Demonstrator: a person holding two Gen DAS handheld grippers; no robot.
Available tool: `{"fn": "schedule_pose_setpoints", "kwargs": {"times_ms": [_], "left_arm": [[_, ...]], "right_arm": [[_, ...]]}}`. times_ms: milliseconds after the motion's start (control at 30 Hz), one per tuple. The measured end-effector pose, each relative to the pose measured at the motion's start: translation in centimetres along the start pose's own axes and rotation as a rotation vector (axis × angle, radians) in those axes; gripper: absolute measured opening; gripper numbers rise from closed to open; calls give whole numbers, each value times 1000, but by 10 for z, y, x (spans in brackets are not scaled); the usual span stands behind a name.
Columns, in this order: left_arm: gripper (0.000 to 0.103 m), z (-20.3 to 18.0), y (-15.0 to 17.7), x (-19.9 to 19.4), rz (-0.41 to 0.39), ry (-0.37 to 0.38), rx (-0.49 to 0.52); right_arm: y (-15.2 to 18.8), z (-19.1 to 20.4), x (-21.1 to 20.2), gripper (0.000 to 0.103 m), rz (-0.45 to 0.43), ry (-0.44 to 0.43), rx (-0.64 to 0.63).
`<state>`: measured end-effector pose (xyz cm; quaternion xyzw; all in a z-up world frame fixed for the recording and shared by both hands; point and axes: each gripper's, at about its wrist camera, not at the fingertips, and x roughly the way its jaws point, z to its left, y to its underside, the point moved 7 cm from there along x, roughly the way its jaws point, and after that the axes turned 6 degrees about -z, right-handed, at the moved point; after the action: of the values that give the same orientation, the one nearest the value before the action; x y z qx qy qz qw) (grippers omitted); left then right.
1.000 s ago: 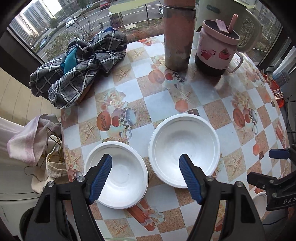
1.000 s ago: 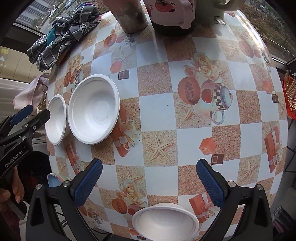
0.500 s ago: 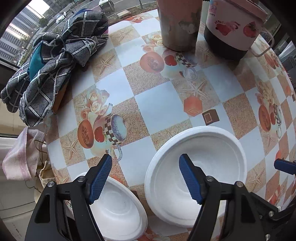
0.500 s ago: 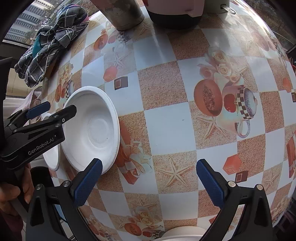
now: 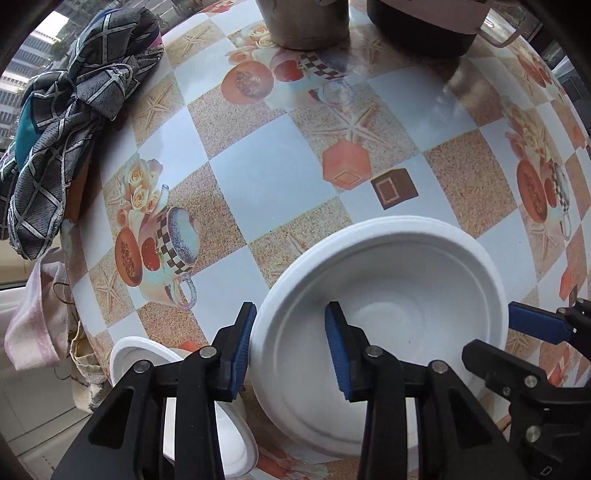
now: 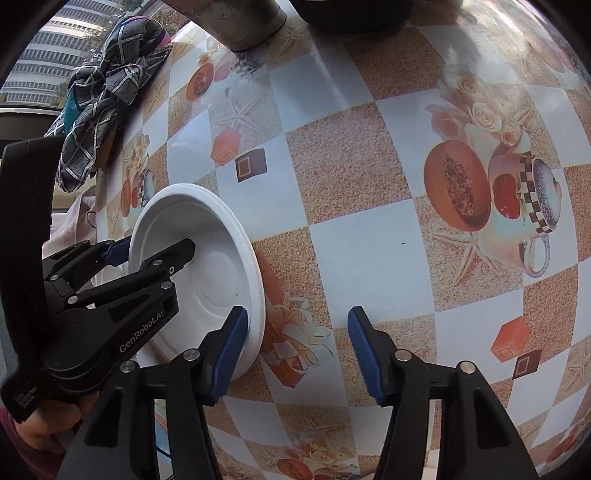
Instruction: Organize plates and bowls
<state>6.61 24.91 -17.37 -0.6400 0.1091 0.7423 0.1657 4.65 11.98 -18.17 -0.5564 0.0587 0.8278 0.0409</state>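
A large white bowl [image 5: 399,280] sits on the patterned table; it also shows in the right wrist view [image 6: 218,266]. My left gripper [image 5: 291,343] is open and straddles the bowl's left rim, one finger outside and one inside. A smaller white bowl [image 5: 229,443] lies at the table's near left edge, partly behind the left gripper. My right gripper [image 6: 295,347] is open, its left finger beside the large bowl's right rim, over the table.
A grey checked cloth [image 5: 66,110] lies at the table's left edge. A metal cylinder [image 5: 306,22] and a dark-based cup [image 5: 424,26] stand at the back. A pink cloth [image 5: 33,325] hangs off the left side.
My left gripper has moved right and down onto the large bowl's left rim and narrowed. My right gripper has moved left toward the bowl's right rim and also narrowed.
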Motion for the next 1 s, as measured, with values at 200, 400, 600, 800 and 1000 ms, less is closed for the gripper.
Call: {"fn": "schedule_pose_setpoints", "kwargs": {"times_ms": [200, 400, 600, 800, 1000], "left_arm": [[39, -30, 19, -4, -14, 40, 11], [35, -49, 57, -8, -44, 87, -19], [35, -42, 111, -14, -33, 91, -84], [35, -44, 190, -17, -9, 109, -196], [36, -38, 229, -13, 3, 153, -286]], "right_arm": [[21, -10, -2, 38, 44, 24, -64], [50, 4, 1, 30, 89, 57, -204], [80, 18, 5, 30, 129, 78, -290], [136, 33, 15, 31, 218, 67, -364], [150, 31, 24, 31, 217, 72, -300]]}}
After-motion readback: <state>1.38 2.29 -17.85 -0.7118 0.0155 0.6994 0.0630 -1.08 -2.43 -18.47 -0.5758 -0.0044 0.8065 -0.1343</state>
